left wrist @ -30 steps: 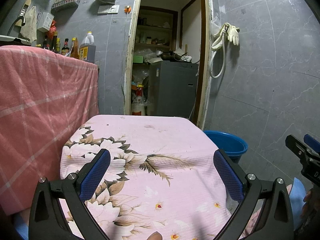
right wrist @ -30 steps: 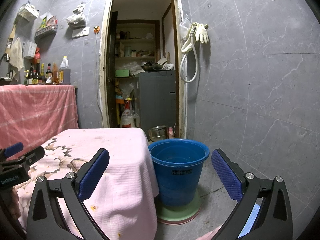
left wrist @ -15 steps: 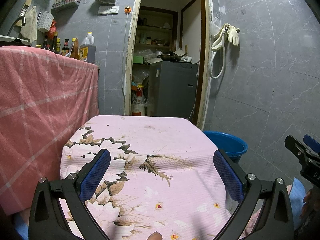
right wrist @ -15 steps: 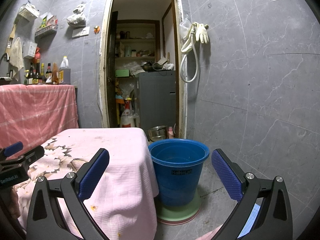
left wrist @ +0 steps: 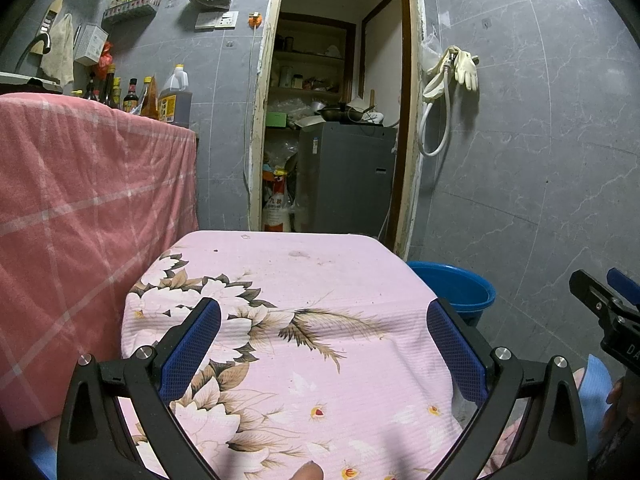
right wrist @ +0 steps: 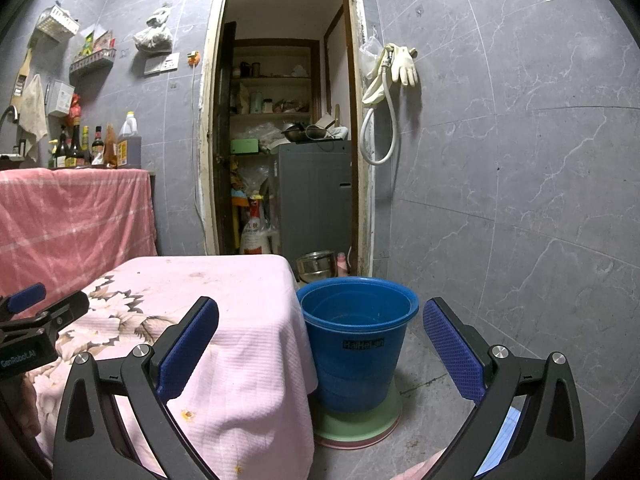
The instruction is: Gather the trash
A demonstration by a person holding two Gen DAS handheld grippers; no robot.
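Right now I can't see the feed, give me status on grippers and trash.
Left gripper open, empty. Right gripper open, empty. Blue bucket beside table, no trash visible. Nothing blocking.

Dim overhead light is glaring off the glossy grey marble-tiled wall (left wrist: 552, 128) at far right; fisheye distortion is bending the edges, black vignetting is filling the corners, focus is holding sharp.

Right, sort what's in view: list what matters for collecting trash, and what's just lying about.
For the job:
blue bucket
flowered pink tablecloth
left gripper, open
right gripper, open

Just lying about:
rubber gloves
white hose
sauce bottles
metal pot
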